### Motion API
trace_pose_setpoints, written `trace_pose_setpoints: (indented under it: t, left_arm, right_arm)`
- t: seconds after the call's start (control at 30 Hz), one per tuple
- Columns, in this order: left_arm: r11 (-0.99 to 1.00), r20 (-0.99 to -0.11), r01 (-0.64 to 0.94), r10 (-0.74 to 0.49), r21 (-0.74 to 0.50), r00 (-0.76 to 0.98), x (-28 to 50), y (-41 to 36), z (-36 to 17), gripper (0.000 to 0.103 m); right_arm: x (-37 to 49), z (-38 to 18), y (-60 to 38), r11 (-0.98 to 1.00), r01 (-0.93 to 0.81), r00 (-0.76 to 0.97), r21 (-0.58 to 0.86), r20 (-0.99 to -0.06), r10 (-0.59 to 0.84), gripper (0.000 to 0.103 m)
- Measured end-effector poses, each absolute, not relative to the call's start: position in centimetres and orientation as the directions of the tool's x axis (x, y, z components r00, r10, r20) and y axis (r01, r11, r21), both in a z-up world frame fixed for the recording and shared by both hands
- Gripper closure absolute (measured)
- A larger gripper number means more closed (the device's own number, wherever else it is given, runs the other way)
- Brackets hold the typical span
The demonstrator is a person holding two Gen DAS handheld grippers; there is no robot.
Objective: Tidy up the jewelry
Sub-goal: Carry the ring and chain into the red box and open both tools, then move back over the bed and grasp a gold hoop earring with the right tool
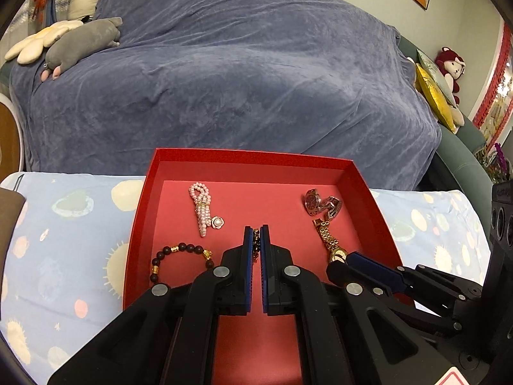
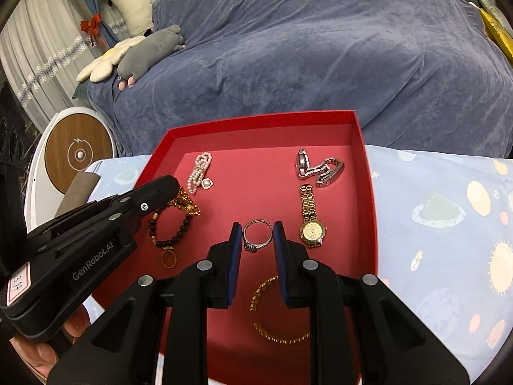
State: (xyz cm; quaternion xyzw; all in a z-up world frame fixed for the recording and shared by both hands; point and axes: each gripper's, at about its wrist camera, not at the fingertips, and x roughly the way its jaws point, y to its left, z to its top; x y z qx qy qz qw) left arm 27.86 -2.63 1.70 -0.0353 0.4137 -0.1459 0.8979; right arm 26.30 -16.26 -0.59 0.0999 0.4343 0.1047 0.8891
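Note:
A red tray (image 1: pixel 253 155) (image 2: pixel 360 134) holds the jewelry. My left gripper (image 1: pixel 256 235) is shut on a black-and-gold beaded chain (image 1: pixel 256 240); the same chain shows as a gold tangle (image 2: pixel 189 203) in the right wrist view. My right gripper (image 2: pixel 257 231) is shut on a silver ring (image 2: pixel 256 234), held upright between the pads. In the tray lie a pearl bracelet (image 1: pixel 202 208) (image 2: pixel 200 171), a dark bead bracelet (image 1: pixel 179 256) (image 2: pixel 170 227), a silver watch (image 1: pixel 320 205) (image 2: pixel 315 168), a gold watch (image 1: pixel 332 243) (image 2: pixel 311 218) and a gold chain (image 2: pixel 272 314).
The tray sits on a light blue patterned cloth (image 1: pixel 64 240) (image 2: pixel 442 224). Behind it is a sofa under a blue blanket (image 1: pixel 231 64) (image 2: pixel 304 48) with plush toys (image 1: pixel 80 41). A round wooden-topped device (image 2: pixel 80 152) stands at the left.

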Motion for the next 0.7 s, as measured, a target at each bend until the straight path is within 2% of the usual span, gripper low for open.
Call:
trace_pose_setpoints:
  t: [0.07, 0.17, 0.37, 0.43, 0.63, 0.7]
  left_arm:
    - [0.957, -0.734, 0.221, -0.287, -0.188, 0.615, 28.4, -2.4, 1.5, 0.096]
    - [0.962, -0.730, 0.200, -0.272, -0.186, 0.628, 28.5, -1.8, 1.9, 0.080]
    - [0.964, -0.710, 0.178, -0.265, -0.196, 0.653, 25.6, 0.4, 4.1, 0.078]
    - [0.968, -0.704, 0.165, -0.250, -0.188, 0.664, 23.8, 1.3, 5.1, 0.072]
    - [0.979, -0.705, 0.168, -0.202, -0.119, 0.680, 17.3, 2.8, 6.6, 0.069]
    - [0.981, -0.704, 0.165, -0.190, -0.105, 0.685, 15.2, 3.2, 6.6, 0.056]
  right_arm:
    - [26.6, -0.8, -16.4, 0.958, -0.094, 0.606, 0.272, -0.748, 0.272, 0.083]
    - [26.3, -0.3, -16.9, 0.958, -0.087, 0.619, 0.274, -0.738, 0.268, 0.081]
    - [22.4, 2.8, -18.5, 0.959, -0.085, 0.656, 0.269, -0.710, 0.257, 0.079]
    - [20.2, 3.9, -19.0, 0.960, -0.084, 0.668, 0.269, -0.699, 0.254, 0.069]
    - [13.0, 6.1, -19.3, 0.970, -0.089, 0.688, 0.225, -0.690, 0.223, 0.069]
    - [10.7, 6.3, -19.1, 0.975, -0.093, 0.697, 0.202, -0.686, 0.208, 0.069]
